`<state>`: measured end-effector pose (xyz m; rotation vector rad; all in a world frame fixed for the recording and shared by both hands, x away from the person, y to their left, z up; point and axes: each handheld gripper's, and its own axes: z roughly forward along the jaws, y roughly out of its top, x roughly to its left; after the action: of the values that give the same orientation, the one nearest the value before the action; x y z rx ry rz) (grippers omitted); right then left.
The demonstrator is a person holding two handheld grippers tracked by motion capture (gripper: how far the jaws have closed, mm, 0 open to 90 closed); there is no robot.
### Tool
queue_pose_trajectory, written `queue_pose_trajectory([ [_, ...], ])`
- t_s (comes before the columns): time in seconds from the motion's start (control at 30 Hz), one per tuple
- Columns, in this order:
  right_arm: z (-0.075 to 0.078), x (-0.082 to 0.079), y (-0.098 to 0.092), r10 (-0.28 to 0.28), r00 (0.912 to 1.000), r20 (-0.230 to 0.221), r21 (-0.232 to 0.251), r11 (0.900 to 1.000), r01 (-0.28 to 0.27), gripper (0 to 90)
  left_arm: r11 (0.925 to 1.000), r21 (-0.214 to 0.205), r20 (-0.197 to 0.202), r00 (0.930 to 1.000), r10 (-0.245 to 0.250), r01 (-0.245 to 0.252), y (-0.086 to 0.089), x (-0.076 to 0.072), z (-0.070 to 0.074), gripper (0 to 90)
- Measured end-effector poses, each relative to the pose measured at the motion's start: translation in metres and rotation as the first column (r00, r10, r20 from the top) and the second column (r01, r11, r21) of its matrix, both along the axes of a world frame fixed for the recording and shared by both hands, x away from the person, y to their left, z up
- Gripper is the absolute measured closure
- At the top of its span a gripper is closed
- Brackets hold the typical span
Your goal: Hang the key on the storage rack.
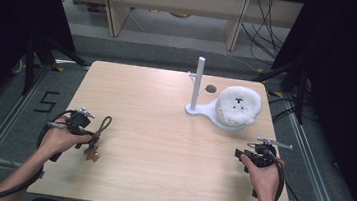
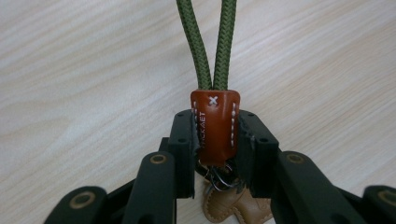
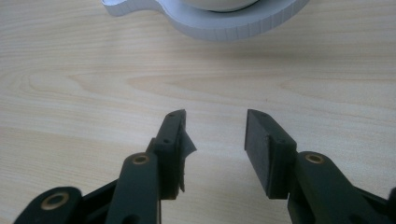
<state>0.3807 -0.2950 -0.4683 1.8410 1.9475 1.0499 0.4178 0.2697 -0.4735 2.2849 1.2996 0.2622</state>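
Left gripper view: my left gripper (image 2: 215, 140) pinches a stitched brown leather tab (image 2: 215, 126) on braided green cord (image 2: 210, 42); my right gripper (image 3: 215, 140) gapes over grained worktop (image 3: 93, 70).

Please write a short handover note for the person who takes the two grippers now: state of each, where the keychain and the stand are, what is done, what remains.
Left gripper: jaws shut on the brown leather tab of the keychain, at the table's near left; the green cord loop lies on the wood ahead.
Right gripper: jaws open, holding nothing, at the near right.
White stand: far right, its post upright and bare; a white plush toy sits on its base.
Done: keychain grasped.
Left: probably hang the loop on the stand's peg.
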Motion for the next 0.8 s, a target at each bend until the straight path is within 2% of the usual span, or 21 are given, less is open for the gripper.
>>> queue_pose_trajectory([
  [0.03,0.000,0.000,0.000,0.002,1.0000,0.003,0.002,1.0000,-0.002,59.3,0.9999,-0.005,0.008,0.9999,-0.009,0.009,0.001,-0.001,0.001,69.0],
  [0.13,-0.002,0.001,-0.004,0.036,0.9992,0.015,-0.037,0.9987,-0.036,59.3,0.9991,-0.041,0.049,0.9987,-0.009,0.011,0.002,-0.005,0.002,69.0],
  [0.2,-0.001,0.000,-0.001,0.003,1.0000,0.005,-0.008,1.0000,-0.003,59.3,0.9974,-0.072,0.085,0.9964,-0.005,0.011,0.003,-0.007,0.003,69.0],
  [0.23,-0.002,0.001,-0.004,0.018,0.9996,0.024,-0.034,0.9993,-0.017,59.3,0.9970,-0.075,0.088,0.9961,-0.011,0.017,0.004,-0.008,0.004,69.1],
  [0.27,-0.001,0.001,-0.002,-0.005,1.0000,0.006,-0.021,0.9998,0.005,59.3,0.9956,-0.092,0.102,0.9947,-0.003,0.012,0.004,-0.010,0.005,69.0],
  [0.3,0.000,0.001,-0.001,-0.002,1.0000,0.005,-0.007,1.0000,0.002,59.2,0.9947,-0.103,0.117,0.9931,0.009,0.003,0.004,-0.011,0.005,69.1],
  [0.33,0.003,-0.001,0.001,-0.027,0.9994,-0.021,-0.008,0.9996,0.027,59.2,0.9947,-0.103,0.132,0.9912,0.011,0.003,0.004,-0.013,0.006,69.1],
  [0.4,0.002,-0.001,-0.001,-0.010,0.9999,0.000,-0.021,0.9997,0.010,59.2,0.9934,-0.113,0.171,0.9853,0.001,0.019,0.005,-0.015,0.008,69.1],
  [0.43,0.002,-0.002,-0.002,-0.002,1.0000,-0.003,-0.010,0.9999,0.002,59.2,0.9918,-0.125,0.183,0.9831,-0.006,0.029,0.005,-0.016,0.010,69.1],
  [0.47,0.001,-0.002,0.001,-0.023,0.9997,-0.004,0.022,0.9995,0.023,59.1,0.9915,-0.124,0.193,0.9810,-0.016,0.040,0.006,-0.017,0.012,69.1],
  [0.5,0.001,-0.001,-0.002,0.001,0.9999,0.013,-0.014,0.9999,-0.001,59.0,0.9903,-0.132,0.206,0.9784,-0.016,0.044,0.006,-0.018,0.012,69.1],
  [0.53,-0.001,-0.001,0.000,-0.005,0.9998,0.019,-0.002,1.0000,0.005,58.9,0.9885,-0.143,0.222,0.9749,-0.015,0.048,0.005,-0.019,0.013,69.1],
  [0.57,-0.002,0.000,-0.003,0.020,0.9993,0.033,-0.038,0.9991,-0.019,58.8,0.9860,-0.161,0.248,0.9689,-0.003,0.044,0.004,-0.020,0.013,69.1],
  [0.6,-0.002,0.000,-0.004,0.027,0.9991,0.033,-0.044,0.9987,-0.025,58.7,0.9838,-0.175,0.261,0.9654,0.010,0.037,0.003,-0.021,0.014,69.1],
  [0.63,-0.002,0.000,-0.003,0.022,0.9993,0.032,-0.038,0.9991,-0.021,58.5,0.9789,-0.202,0.269,0.9629,0.027,0.029,0.001,-0.022,0.014,69.1],
  [0.67,-0.002,0.000,-0.003,0.023,0.9992,0.032,-0.039,0.9990,-0.021,58.5,0.9771,-0.210,0.292,0.9560,0.032,0.031,0.001,-0.022,0.015,69.1],
  [0.7,0.000,-0.001,-0.002,0.010,0.9998,0.014,-0.015,0.9998,-0.010,58.4,0.9759,-0.216,0.301,0.9530,0.036,0.031,0.000,-0.022,0.016,69.1],
  [0.77,-0.001,0.000,-0.002,0.011,0.9997,0.022,-0.022,0.9997,-0.011,58.3,0.9703,-0.239,0.320,0.9464,0.045,0.035,-0.003,-0.023,0.018,69.1],
  [0.8,-0.001,0.000,-0.002,0.006,0.9997,0.022,-0.028,0.9996,-0.006,58.3,0.9706,-0.237,0.330,0.9433,0.037,0.044,-0.003,-0.023,0.019,69.1],
])
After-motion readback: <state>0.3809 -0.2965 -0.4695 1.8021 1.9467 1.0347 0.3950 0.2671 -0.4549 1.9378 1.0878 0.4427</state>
